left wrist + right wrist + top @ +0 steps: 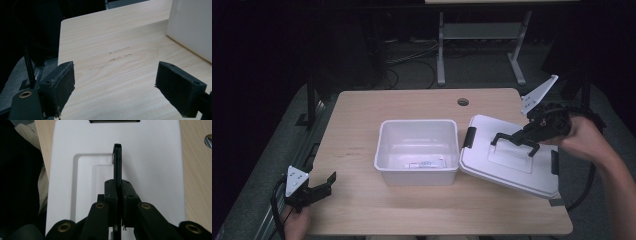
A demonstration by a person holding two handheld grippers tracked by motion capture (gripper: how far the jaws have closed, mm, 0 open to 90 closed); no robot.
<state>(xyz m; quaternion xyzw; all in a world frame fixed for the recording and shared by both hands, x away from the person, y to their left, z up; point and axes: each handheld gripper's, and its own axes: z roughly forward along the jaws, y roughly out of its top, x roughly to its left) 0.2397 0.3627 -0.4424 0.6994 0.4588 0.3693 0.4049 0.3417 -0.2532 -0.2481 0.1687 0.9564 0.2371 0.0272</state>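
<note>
I've got the right gripper (518,141) pinching the lid (492,170) handle (117,165) at right of frame — lid tilted off the bin (417,172) for access — left gripper (323,186) spread, idle lower left.

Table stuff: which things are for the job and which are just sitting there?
For the job: white lid, its black handle pinched by the right gripper, white bin.
Just there: left gripper, open, label inside the bin, table hole.
</note>
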